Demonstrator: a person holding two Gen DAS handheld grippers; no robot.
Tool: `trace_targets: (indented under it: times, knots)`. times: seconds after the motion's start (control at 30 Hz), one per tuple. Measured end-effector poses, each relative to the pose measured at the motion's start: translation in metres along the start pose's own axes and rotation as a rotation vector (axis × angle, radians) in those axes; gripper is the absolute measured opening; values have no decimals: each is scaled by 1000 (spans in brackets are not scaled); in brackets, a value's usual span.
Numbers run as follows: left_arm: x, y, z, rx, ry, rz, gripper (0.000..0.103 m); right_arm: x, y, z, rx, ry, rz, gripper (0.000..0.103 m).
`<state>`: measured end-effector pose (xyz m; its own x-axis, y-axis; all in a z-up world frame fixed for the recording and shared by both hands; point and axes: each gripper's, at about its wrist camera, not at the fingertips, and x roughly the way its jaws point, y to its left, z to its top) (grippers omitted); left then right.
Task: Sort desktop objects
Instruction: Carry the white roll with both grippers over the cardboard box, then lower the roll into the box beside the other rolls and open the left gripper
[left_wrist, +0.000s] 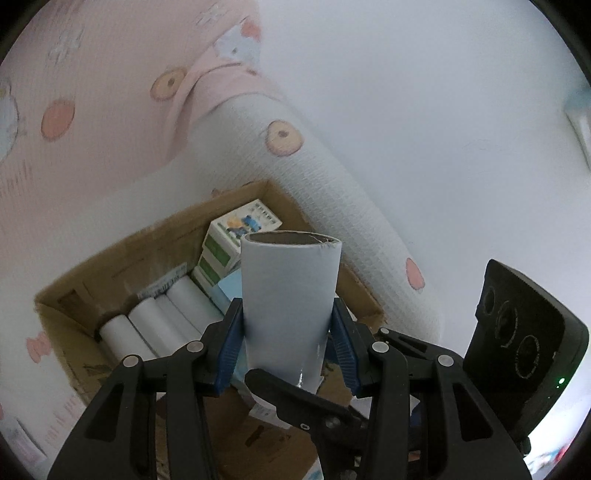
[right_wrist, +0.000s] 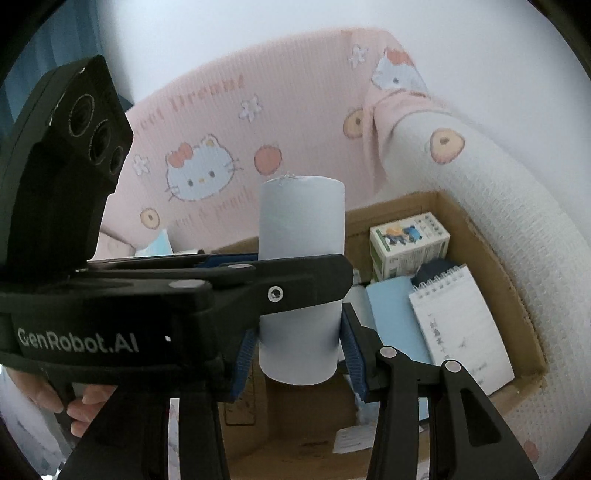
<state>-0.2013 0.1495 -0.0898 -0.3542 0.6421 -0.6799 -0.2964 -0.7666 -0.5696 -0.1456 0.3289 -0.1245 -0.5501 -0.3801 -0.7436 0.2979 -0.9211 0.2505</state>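
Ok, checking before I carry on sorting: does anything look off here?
The paper roll in the left gripper has a ragged, torn top rim; the right gripper brackets the same roll.
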Motion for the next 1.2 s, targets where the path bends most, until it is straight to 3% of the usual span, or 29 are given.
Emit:
trace_targets:
  times: [0.47,0.8,0.97,1.03,1.1,1.2]
  knots:
    - [58,74,-2,-250,177,11,50,84,-16,3,-28,293,22,41]
    - [73,99,2,-370,199,29,50,118,-10,1,-70,351,-68,41]
    - [69,103,3,-404,181,-7,50,123,-14,4,-61,371,-113,41]
    - [68,103,3,-405,182,-11,41,126,-20,2,-59,389,-125,41]
    - [66,104,3,-392,187,17,21,128,-21,0,-75,404,-140,41]
    - [66,101,3,-365,191,50,17,133,-20,-3,-87,426,-153,41]
